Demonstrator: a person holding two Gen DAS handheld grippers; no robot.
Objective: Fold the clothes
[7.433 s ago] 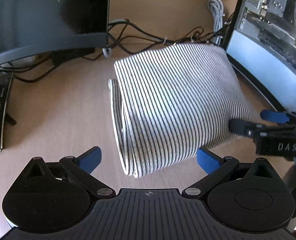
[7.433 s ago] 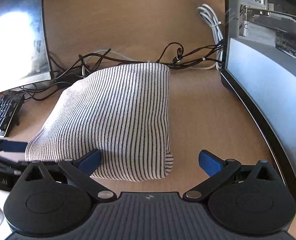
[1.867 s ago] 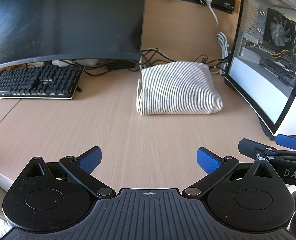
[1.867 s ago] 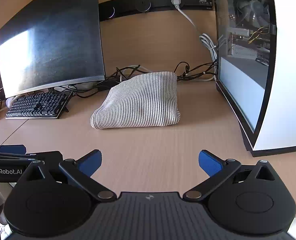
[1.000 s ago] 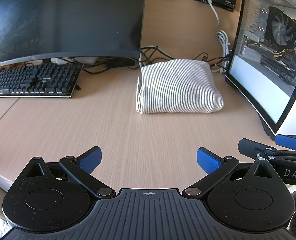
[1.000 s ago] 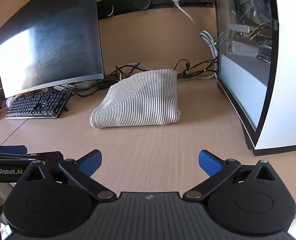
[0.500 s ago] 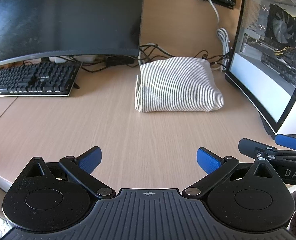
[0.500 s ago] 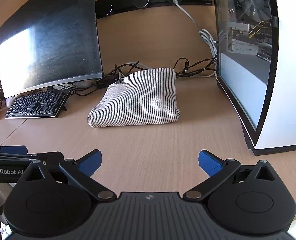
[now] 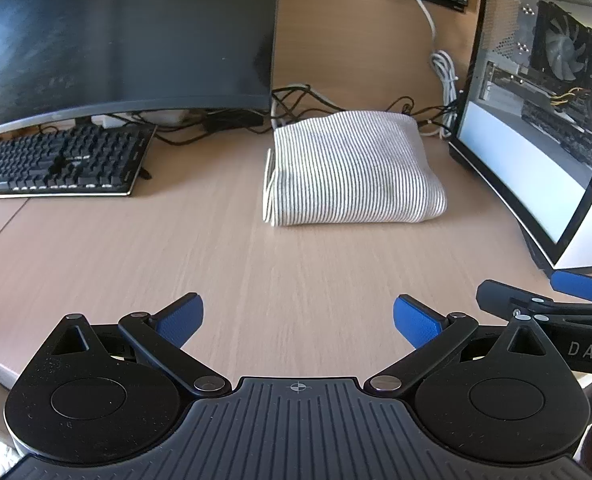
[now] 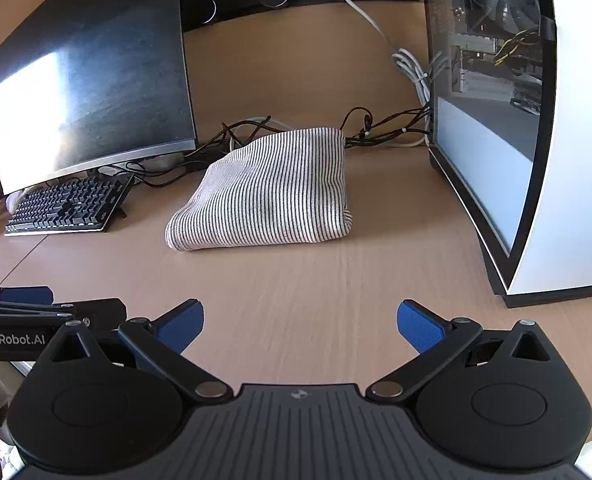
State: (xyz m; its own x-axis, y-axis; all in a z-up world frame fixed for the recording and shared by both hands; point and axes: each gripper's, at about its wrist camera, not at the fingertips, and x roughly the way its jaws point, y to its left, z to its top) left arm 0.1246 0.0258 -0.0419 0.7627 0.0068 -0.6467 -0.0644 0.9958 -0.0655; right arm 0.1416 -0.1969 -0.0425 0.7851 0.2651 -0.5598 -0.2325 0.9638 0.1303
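The striped garment (image 9: 352, 172) lies as a compact folded bundle toward the back of the bench (image 9: 256, 272), between the dark monitor (image 9: 116, 36) and the glass-sided computer case (image 9: 536, 120), its far edge up against a tangle of cables (image 10: 376, 128); the keyboard (image 9: 60, 164) sits well apart to the left. The left tool (image 9: 298, 316) hangs wide open over bare bench with nothing between its blue pads; the right tool (image 10: 300, 320) is spread just as wide and equally empty — both well short of the cloth.

By the look of it the fold is done, and the step in hand is a clean retreat; to do it well, hold both tools open and level, draw them straight away from the bundle rather than across it, and keep clear of the case — a snagged edge would undo the stack; the left side, where layered edges show, is the likeliest to splay.
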